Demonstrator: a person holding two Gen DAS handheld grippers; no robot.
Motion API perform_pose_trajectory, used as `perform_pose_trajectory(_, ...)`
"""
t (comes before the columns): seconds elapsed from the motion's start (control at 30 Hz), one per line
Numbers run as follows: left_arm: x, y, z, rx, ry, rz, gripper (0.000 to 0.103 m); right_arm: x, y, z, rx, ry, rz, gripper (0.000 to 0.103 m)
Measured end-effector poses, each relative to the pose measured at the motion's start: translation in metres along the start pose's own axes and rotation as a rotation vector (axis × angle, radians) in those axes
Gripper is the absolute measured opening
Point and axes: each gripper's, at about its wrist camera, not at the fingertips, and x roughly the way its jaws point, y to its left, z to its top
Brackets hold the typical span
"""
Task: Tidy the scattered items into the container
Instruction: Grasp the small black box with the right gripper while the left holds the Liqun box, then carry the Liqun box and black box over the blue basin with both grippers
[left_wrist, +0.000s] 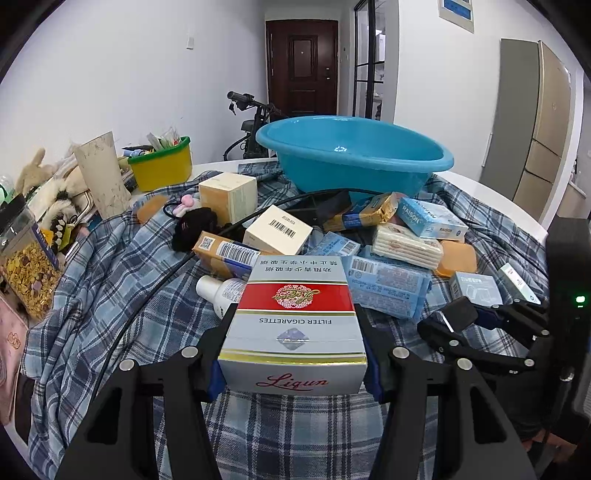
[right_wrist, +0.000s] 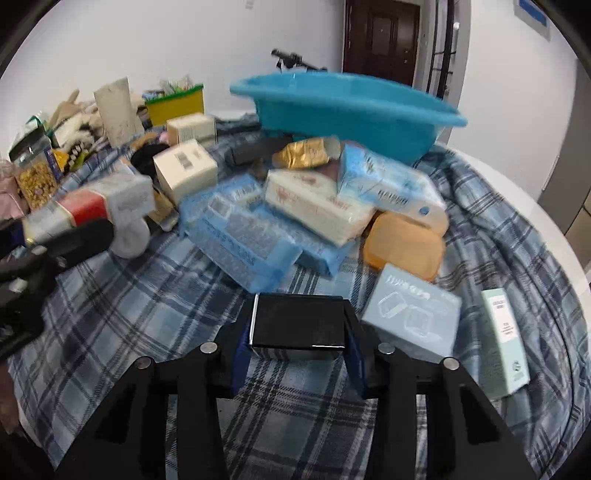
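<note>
My left gripper (left_wrist: 293, 332) is shut on a red, white and gold cigarette carton (left_wrist: 293, 325), held above the plaid cloth (left_wrist: 122, 266); the carton also shows in the right wrist view (right_wrist: 85, 208). My right gripper (right_wrist: 297, 332) is shut on a small black box (right_wrist: 297, 326); it shows at the right of the left wrist view (left_wrist: 452, 319). The blue basin (left_wrist: 351, 151) stands at the far side of the table, empty inside; it also shows in the right wrist view (right_wrist: 343, 107). Scattered boxes, tissue packs (left_wrist: 388, 286) and soap bars (left_wrist: 456, 256) lie between.
A yellow-green tub (left_wrist: 162, 166), a beige cup (left_wrist: 103, 173), a cereal jar (left_wrist: 27, 258) and plush toys stand at the left. A black cable (left_wrist: 155, 288) runs across the cloth. A pale green box (right_wrist: 504, 339) and a light blue box (right_wrist: 413, 317) lie at the right.
</note>
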Motion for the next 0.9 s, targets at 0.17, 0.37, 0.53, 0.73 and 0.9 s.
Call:
perform_pose_trajectory(0.17, -0.009, -0.006, 0.003, 0.006, -0.017, -0.008, 0.059, -0.025, -0.004, 0.008, 0.014, -0.059, -0.016, 0.041)
perform_pose_trajectory(0.37, -0.023, -0.011, 0.007, 0.011, -0.046, -0.020, 0.059, -0.053, -0.011, 0.012, 0.050, -0.119, -0.042, 0.041)
perform_pose_trajectory(0.53, -0.036, -0.018, 0.007, 0.036, -0.056, -0.005, 0.059, -0.076, -0.017, 0.007, 0.078, -0.170, -0.066, 0.042)
perform_pose_trajectory(0.73, -0.051, -0.024, 0.001, 0.027, -0.081, -0.028, 0.059, -0.097, -0.018, -0.001, 0.074, -0.223, -0.090, 0.042)
perform_pose_trajectory(0.9, -0.060, -0.032, 0.003, 0.040, -0.101, -0.038, 0.059, -0.114, -0.020, 0.000, 0.078, -0.269, -0.100, 0.042)
